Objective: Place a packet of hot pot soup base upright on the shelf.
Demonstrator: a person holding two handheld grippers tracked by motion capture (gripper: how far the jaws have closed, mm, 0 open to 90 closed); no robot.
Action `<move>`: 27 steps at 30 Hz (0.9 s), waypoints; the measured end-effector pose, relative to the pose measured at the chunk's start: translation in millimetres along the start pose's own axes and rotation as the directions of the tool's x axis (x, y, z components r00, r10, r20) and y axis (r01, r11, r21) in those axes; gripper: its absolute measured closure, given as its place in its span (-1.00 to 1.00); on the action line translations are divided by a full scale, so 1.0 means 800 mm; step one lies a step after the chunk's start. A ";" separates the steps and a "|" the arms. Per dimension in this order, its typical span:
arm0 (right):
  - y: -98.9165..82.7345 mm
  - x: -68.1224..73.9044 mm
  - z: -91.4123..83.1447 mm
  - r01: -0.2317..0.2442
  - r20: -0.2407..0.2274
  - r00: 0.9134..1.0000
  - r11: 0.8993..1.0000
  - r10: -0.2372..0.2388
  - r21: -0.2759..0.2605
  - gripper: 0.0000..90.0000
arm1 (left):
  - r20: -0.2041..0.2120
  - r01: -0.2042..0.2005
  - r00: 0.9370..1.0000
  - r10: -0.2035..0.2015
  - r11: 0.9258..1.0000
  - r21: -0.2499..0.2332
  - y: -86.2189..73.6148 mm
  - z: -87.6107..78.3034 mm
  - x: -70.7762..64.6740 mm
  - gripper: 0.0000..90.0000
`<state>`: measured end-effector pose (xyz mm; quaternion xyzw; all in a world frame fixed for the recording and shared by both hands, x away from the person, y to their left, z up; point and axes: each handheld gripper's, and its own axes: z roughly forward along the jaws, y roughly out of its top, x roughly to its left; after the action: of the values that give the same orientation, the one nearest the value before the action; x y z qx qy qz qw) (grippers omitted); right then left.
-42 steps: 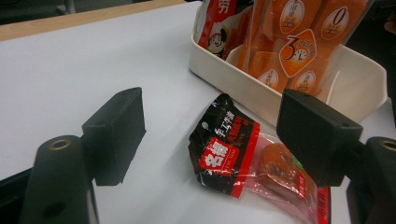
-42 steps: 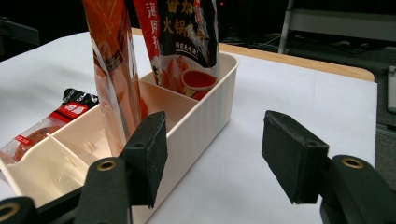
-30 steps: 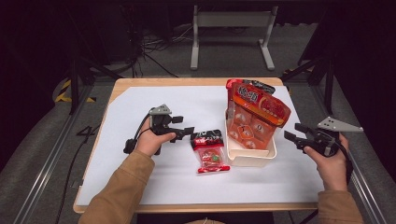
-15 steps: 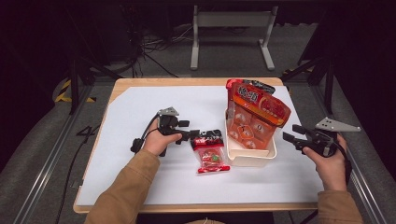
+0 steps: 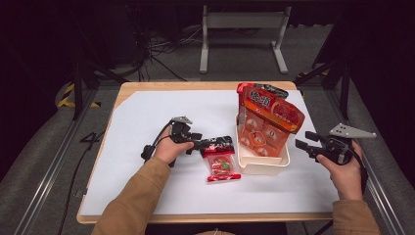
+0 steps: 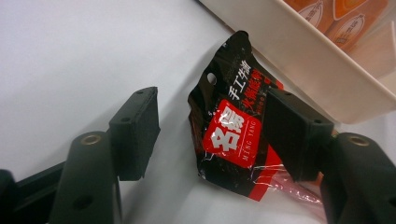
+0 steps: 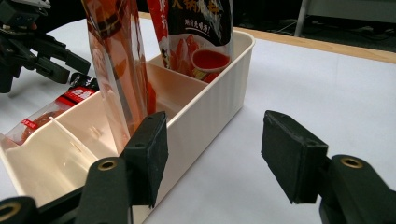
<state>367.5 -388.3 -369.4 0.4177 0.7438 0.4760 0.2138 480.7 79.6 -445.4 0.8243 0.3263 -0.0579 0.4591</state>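
My left hand-held gripper (image 6: 210, 135) has been closing around the black-and-red snack packet (image 6: 238, 135) beside the cream tray (image 5: 264, 164), pads apart; my right hand-held gripper (image 7: 212, 156), beside that tray, gapes wide, empty.

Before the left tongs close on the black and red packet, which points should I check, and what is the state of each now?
1. Packet between the jaws: ok. The left tongs, whose jaws have just been closing, stand on both sides of the black and red packet.
2. Pads pressing on packet: not ok; one pad is clearly apart, the other is at the packet's edge.
3. Packet free of the white tray: ok, it lies on the table beside it.
4. Empty tray compartment: ok, the near one.
5. Right tongs out of the way: ok, open, right of the tray.
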 end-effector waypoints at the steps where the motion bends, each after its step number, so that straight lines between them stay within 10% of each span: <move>1: 0.000 0.000 0.000 0.000 0.000 1.000 1.000 0.000 0.000 -0.09 | 0.005 0.003 1.000 -0.003 1.000 0.003 0.000 0.001 0.000 -0.12; 14: 0.000 0.000 0.001 -0.002 -0.009 1.000 1.000 0.002 0.000 -0.10 | 0.074 0.013 0.997 -0.016 0.999 0.044 -0.005 0.013 -0.001 0.23; 27: 0.000 0.001 0.001 -0.001 -0.016 1.000 1.000 0.001 0.001 -0.10 | 0.022 0.005 1.000 -0.006 0.999 0.051 -0.005 0.009 -0.001 0.84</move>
<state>367.8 -387.0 -370.0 0.4145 0.7455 0.4790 0.2074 479.3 75.2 -452.1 0.8341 0.3219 -0.0767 0.4413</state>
